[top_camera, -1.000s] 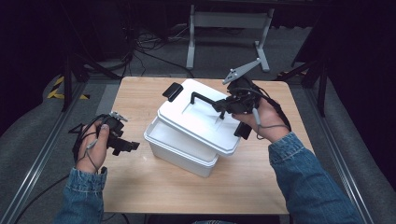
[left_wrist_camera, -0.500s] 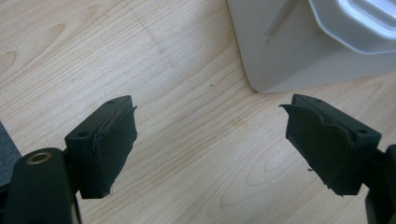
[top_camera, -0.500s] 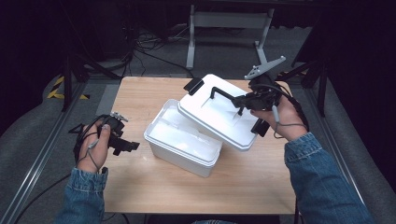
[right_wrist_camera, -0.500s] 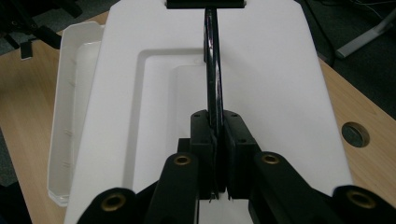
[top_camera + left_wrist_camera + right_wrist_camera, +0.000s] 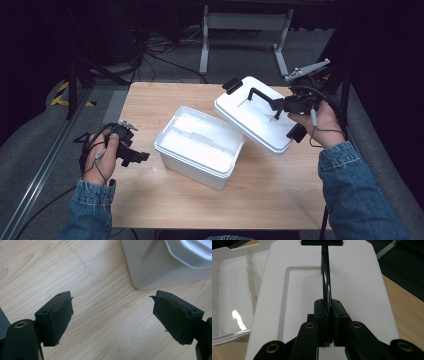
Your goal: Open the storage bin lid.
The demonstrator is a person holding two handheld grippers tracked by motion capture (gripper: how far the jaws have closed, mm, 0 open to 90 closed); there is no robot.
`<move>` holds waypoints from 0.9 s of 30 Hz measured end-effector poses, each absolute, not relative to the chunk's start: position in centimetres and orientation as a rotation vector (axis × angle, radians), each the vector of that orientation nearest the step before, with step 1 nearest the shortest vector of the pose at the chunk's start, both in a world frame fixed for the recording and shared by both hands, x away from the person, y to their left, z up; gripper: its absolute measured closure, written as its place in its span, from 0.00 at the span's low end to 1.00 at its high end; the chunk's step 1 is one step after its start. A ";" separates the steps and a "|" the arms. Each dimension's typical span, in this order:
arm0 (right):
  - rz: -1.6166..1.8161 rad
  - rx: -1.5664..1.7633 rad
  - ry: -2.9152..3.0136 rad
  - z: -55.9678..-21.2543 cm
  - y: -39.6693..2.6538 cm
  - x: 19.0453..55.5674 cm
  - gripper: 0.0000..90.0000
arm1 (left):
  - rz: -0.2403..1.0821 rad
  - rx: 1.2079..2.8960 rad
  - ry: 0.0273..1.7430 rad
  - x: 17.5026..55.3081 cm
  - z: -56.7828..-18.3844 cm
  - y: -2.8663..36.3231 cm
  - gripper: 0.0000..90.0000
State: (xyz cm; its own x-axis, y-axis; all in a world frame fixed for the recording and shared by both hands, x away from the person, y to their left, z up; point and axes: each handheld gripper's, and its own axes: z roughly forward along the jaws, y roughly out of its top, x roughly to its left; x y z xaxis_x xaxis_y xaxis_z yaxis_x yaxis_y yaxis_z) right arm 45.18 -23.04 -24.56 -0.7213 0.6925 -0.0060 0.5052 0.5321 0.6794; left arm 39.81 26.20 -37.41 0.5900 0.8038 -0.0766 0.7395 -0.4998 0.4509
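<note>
A white plastic box stands uncovered in the middle of the wooden table, its inside bare white. Its white lid hangs tilted in the air to the box's right, one edge low over the box's rim. My right gripper is shut on the lid's black handle, which runs straight up between the jaws in the right gripper view. My left gripper rests low at the table's left, open, its pads wide apart over bare wood, the box's corner just ahead.
Black latches sit on the lid's ends. Beyond the table's far edge stand a grey metal frame and loose cables on the floor. Bare wood lies in front of the box and along the table's near edge.
My right gripper has lifted the lid off the box and carried it right and away, tilting it. The box's inside now shows. The left gripper has stayed put.
</note>
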 end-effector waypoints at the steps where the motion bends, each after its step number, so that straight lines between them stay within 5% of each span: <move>1: 0.972 1.003 2.494 -24.7 -23.3 45.3 0.94 | 0.189 2.375 1.243 39.8 -37.4 26.2 0.19; 27: 0.870 1.218 2.432 -30.1 -28.6 48.6 0.94 | 0.246 2.343 1.218 39.6 -37.5 26.4 0.19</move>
State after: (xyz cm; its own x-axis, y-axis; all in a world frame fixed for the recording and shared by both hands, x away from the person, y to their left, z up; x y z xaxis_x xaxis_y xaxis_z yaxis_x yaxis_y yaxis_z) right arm 48.63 -28.64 -30.14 -0.6027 0.7979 0.0142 0.6259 0.4616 0.6286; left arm 39.57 26.41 -37.49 0.5865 0.8076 -0.0614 0.7203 -0.4855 0.4955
